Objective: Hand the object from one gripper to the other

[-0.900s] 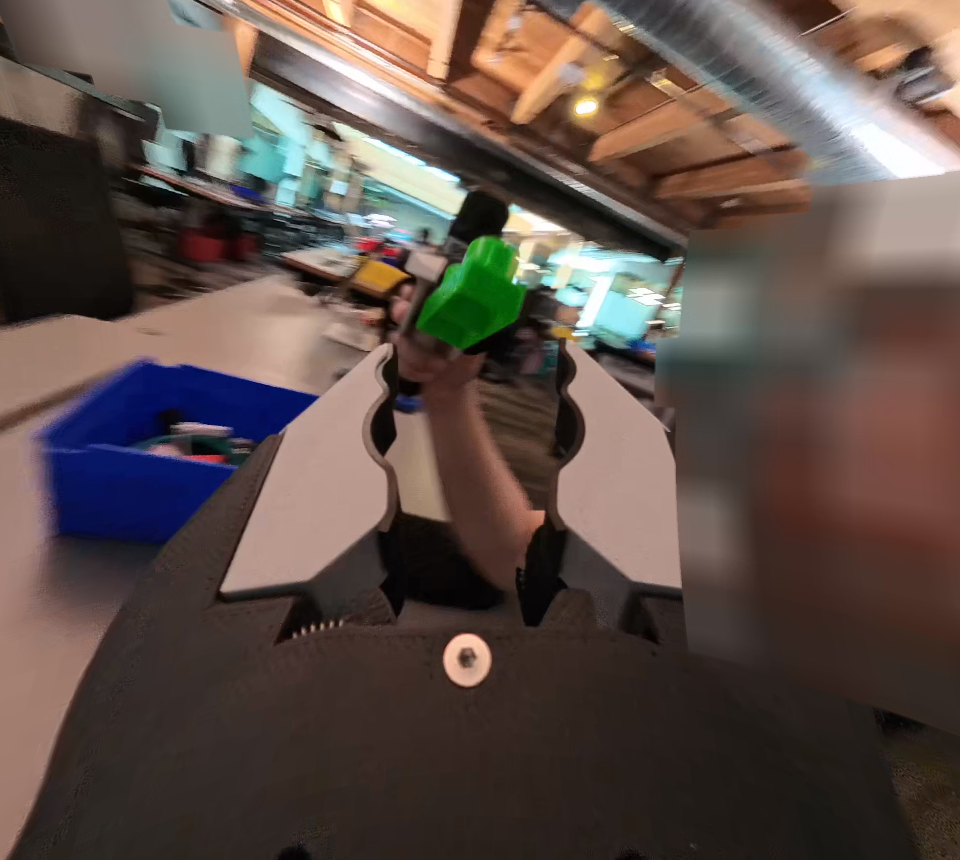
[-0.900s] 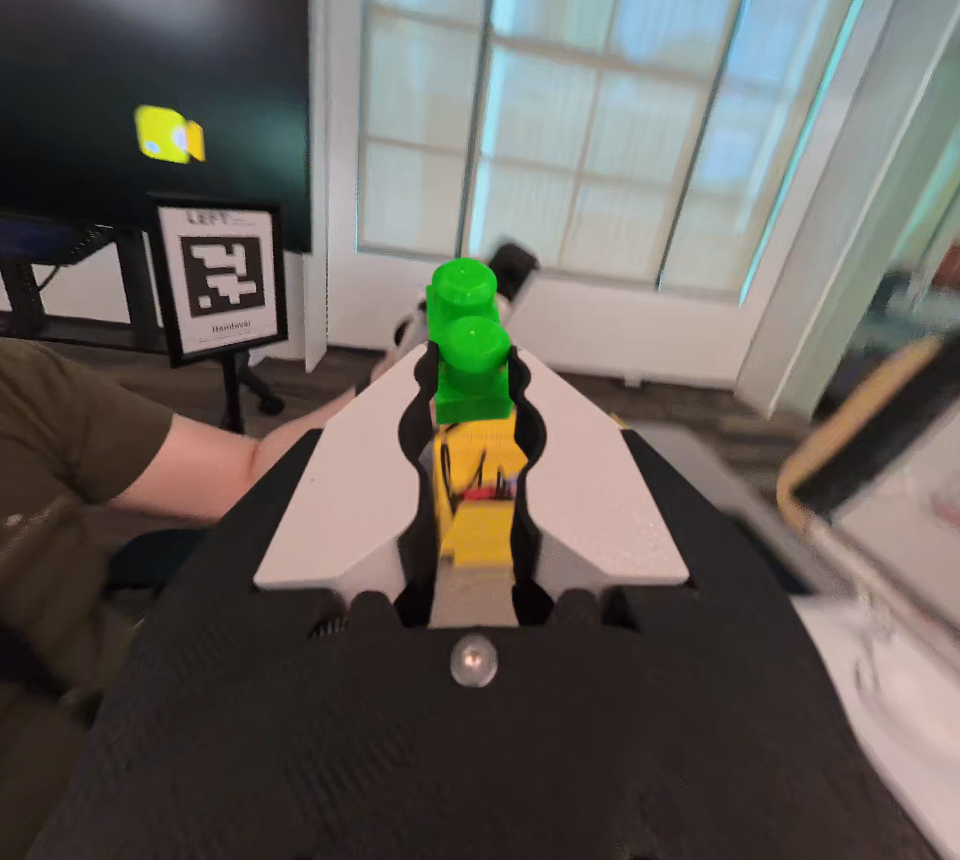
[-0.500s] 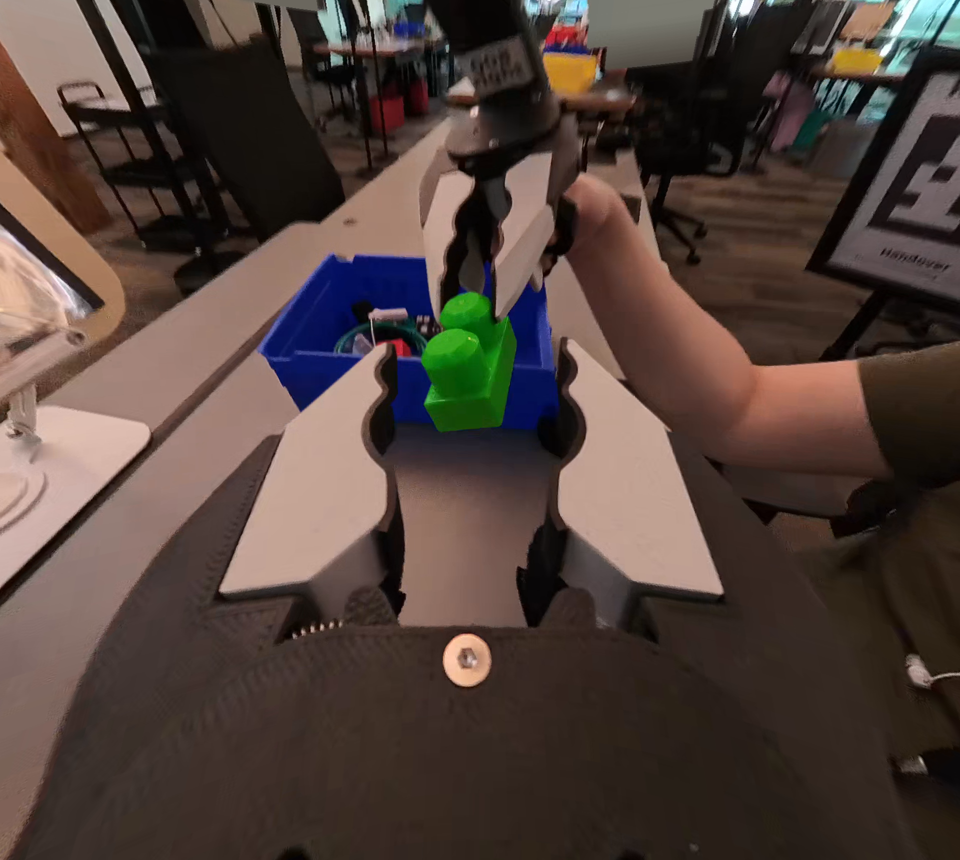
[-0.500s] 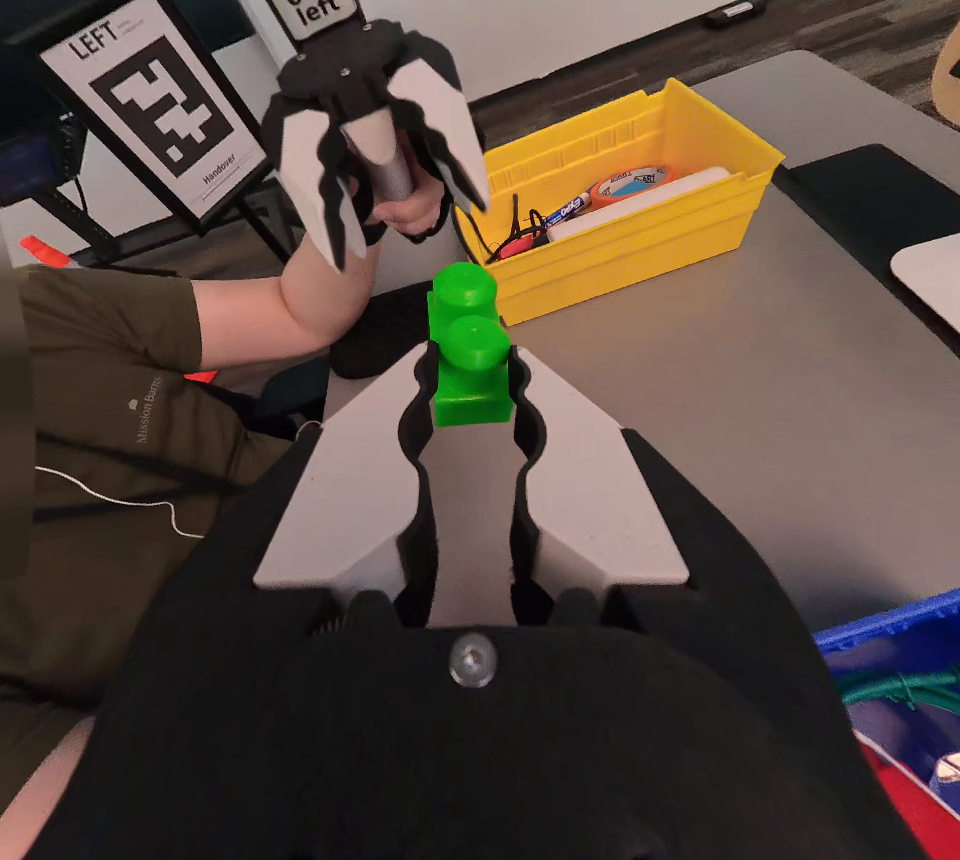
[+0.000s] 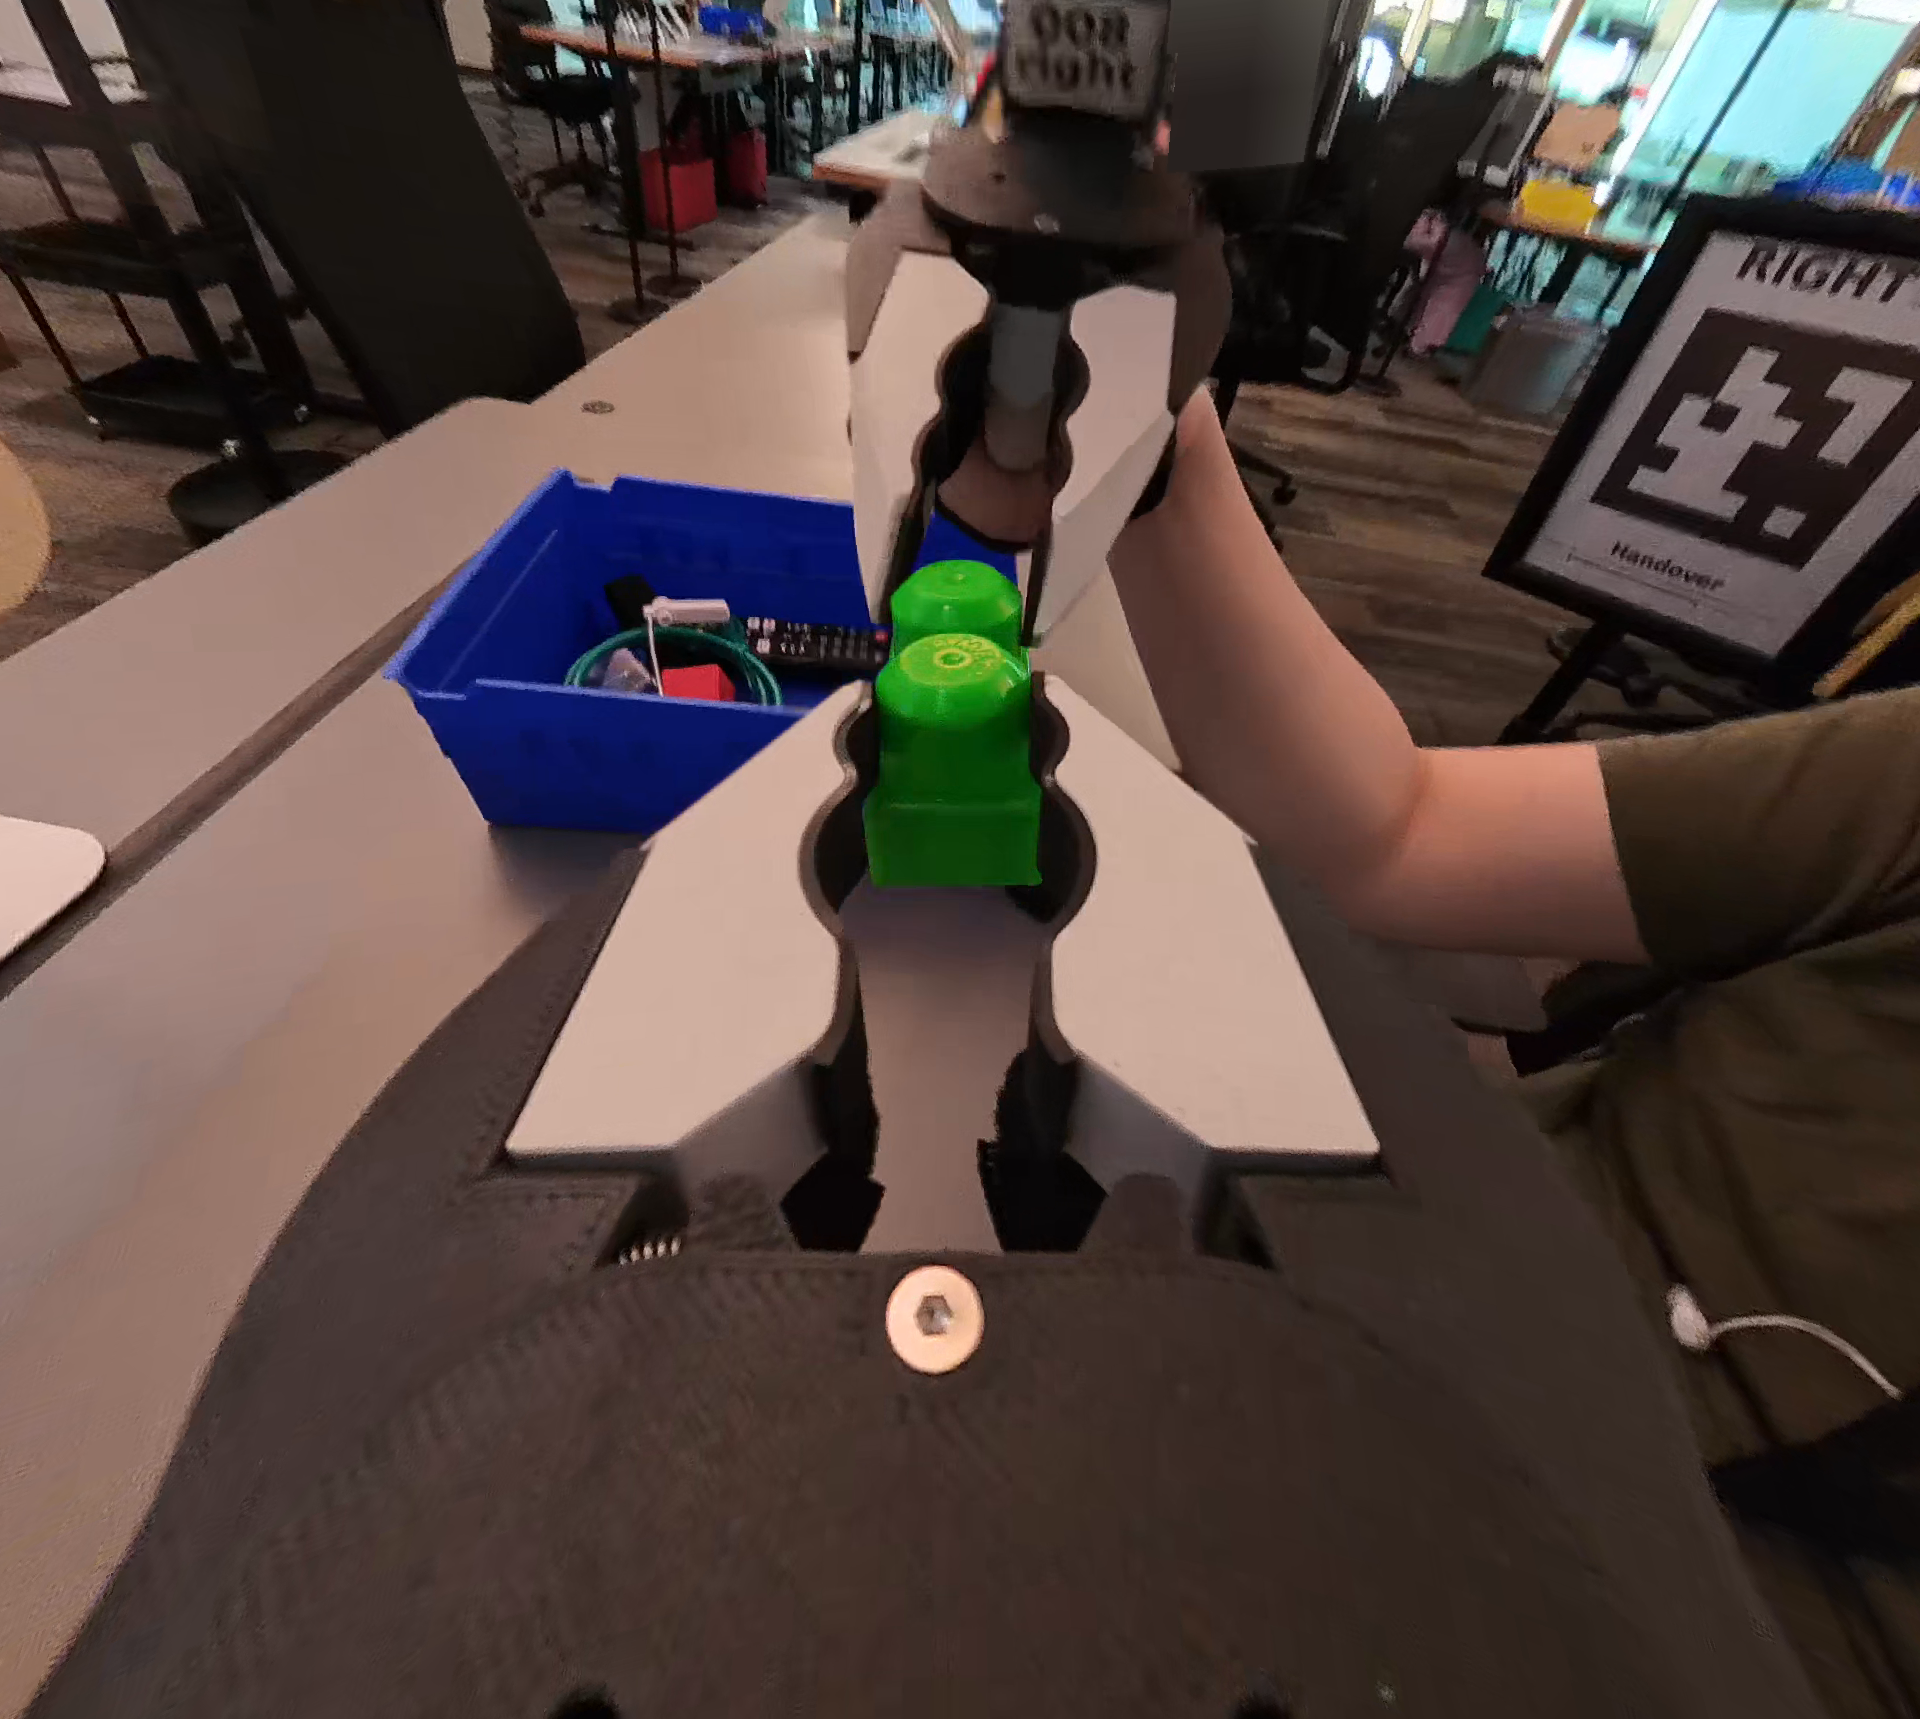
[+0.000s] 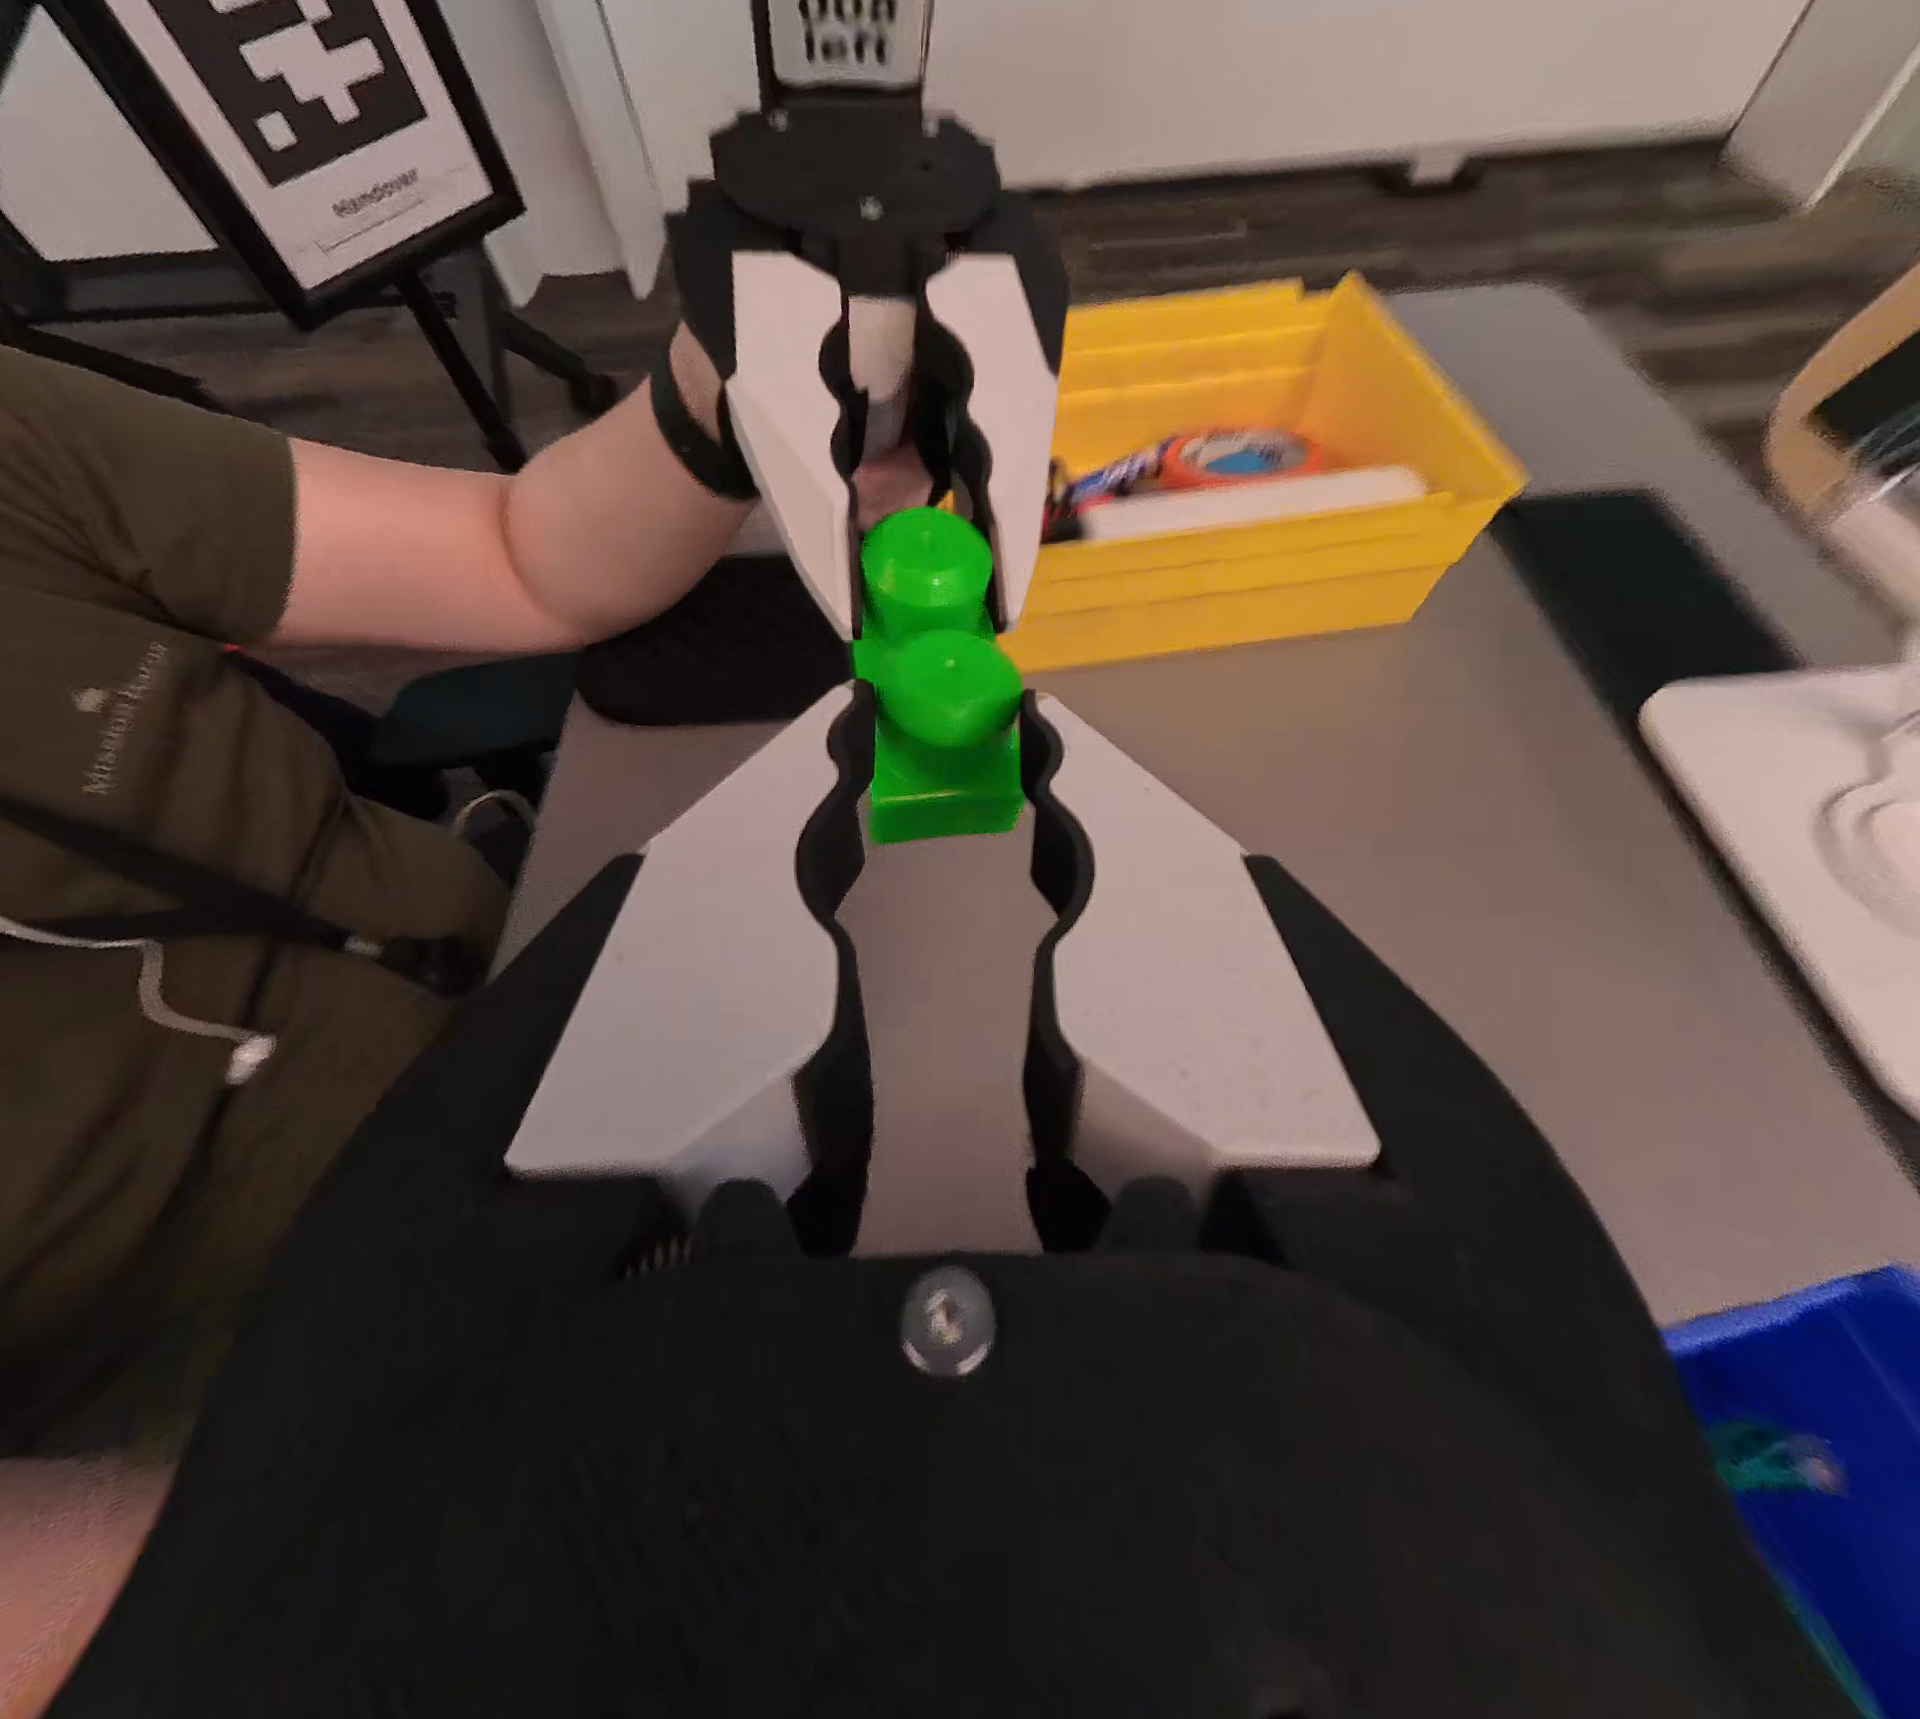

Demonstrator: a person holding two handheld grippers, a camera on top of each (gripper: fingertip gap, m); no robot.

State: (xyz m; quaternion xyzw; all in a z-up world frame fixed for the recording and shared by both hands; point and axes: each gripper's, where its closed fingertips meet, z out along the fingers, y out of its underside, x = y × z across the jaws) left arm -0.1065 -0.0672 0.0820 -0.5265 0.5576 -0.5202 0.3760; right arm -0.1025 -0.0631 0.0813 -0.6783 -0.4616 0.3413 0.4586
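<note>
A bright green two-stud brick [image 5: 951, 796] hangs above the grey table [image 5: 260, 942] between the two grippers. My left gripper [image 5: 945, 703] is shut on its near end. My right gripper [image 5: 956, 620] faces it from across, tips pointing down, and grips the far stud. In the right wrist view the same brick [image 6: 940, 776] sits between the tips of my right gripper [image 6: 937, 703], which is shut on it. The left gripper [image 6: 928, 620] comes down from above and clamps the far stud. Both grippers hold the brick at once.
A blue bin [image 5: 540, 734] with cables and small items stands on the table behind the brick. A yellow bin [image 6: 1247, 589] with pens and tape stands on the other side. A person's forearm [image 5: 1299, 734] reaches in. Framed marker signs [image 5: 1745, 443] stand beside the table. The tips of both grippers are at nearly the same place.
The two grippers have come together. My left gripper was open and apart from the brick; now its fingers have closed on the brick's free end. The right gripper still grips it.
</note>
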